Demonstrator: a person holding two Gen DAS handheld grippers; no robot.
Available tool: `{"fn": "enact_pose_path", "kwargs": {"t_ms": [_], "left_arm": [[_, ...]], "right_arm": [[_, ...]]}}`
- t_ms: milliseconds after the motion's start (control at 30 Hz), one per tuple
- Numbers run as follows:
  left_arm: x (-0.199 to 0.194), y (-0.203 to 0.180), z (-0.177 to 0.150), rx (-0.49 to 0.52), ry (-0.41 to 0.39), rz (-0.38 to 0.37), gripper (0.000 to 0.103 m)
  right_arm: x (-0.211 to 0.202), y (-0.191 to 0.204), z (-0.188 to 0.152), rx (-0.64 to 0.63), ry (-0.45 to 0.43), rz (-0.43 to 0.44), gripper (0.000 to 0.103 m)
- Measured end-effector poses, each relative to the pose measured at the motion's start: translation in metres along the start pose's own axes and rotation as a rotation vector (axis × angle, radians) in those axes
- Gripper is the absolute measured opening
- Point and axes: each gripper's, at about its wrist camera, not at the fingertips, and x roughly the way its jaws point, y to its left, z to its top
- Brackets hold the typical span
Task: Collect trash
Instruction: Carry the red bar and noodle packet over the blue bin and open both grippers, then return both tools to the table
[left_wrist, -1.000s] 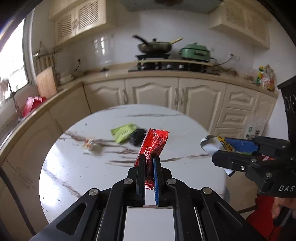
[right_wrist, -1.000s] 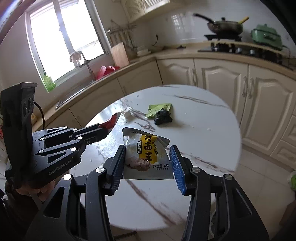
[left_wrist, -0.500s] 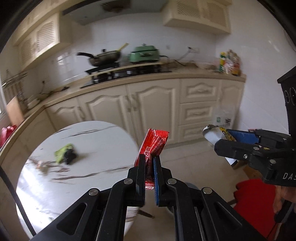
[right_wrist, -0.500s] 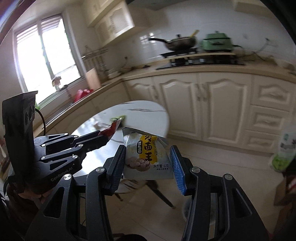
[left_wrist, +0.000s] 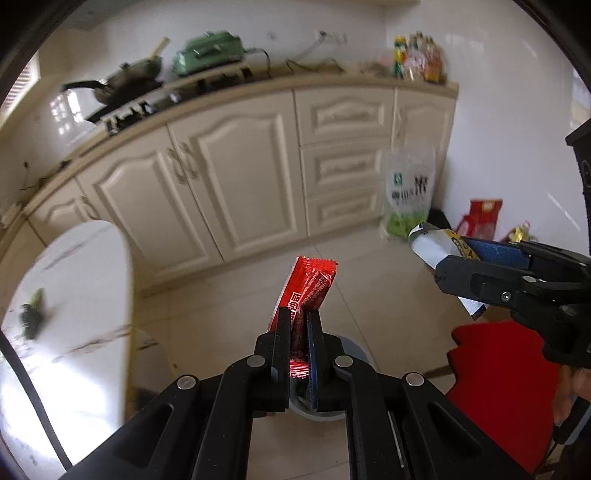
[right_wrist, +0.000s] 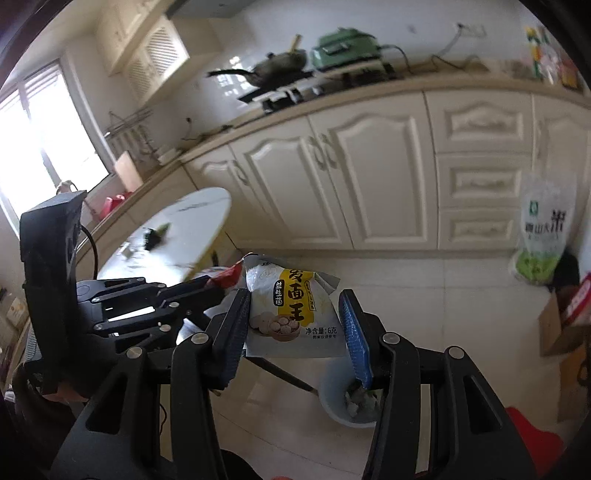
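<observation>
Above the tiled floor (left_wrist: 369, 280), my left gripper (left_wrist: 300, 332) has its fingers clamped on a red wrapper (left_wrist: 308, 288); the wrapper sticks up past the fingertips, tilted slightly right. Directly below the left fingers I see the rim of a grey bin (left_wrist: 354, 350), mostly hidden by the gripper body.

My right gripper (right_wrist: 295, 328) pinches a white-and-yellow packet (right_wrist: 291, 314) edge to edge between its fingers, printed face toward the camera. From the left wrist view the same gripper (left_wrist: 480, 273) sits off to the right, with the packet's silver edge (left_wrist: 428, 245) poking out of its tips. From the right wrist view the left gripper (right_wrist: 207, 288) is just beside the packet, on its left, red wrapper tip (right_wrist: 231, 275) showing.

The bin (right_wrist: 332, 391) lies low in the right wrist view, below the right finger, with crumpled scraps (right_wrist: 356, 400) inside.

Left of both grippers is the round marble table (right_wrist: 184, 229). A green wrapper and a dark lump (right_wrist: 153, 236) lie near its far edge; too blurred to tell more. Cream cabinets (left_wrist: 229, 177) run behind, and a rice bag (left_wrist: 408, 192) leans at their right end.
</observation>
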Motion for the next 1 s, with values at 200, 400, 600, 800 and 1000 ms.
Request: {"fn": "enact_pose_path", "kwargs": {"t_ms": [200,400,600,800,1000], "left_arm": [[0.077,-0.006,0.042,0.033,0.065,-0.024,0.011],[0.120,-0.004,0.068,0.030,0.054,0.011,0.066],[0.100,-0.002,0.049,-0.008,0.024,0.046,0.066],[0.053,0.005,0.022,-0.032,-0.022,0.093,0.066],[-0.004,0.019,-0.002,-0.061,-0.060,0.093,0.067]], "right_arm": [[0.029,-0.048,-0.017,0.076,0.048,-0.016,0.046],[0.052,-0.072,-0.028,0.114,0.080,-0.024,0.046],[0.078,-0.077,-0.032,0.136,0.108,-0.017,0.046],[0.103,-0.070,-0.025,0.158,0.107,0.000,0.055],[0.104,-0.047,-0.018,0.156,0.095,-0.030,0.071]]}}
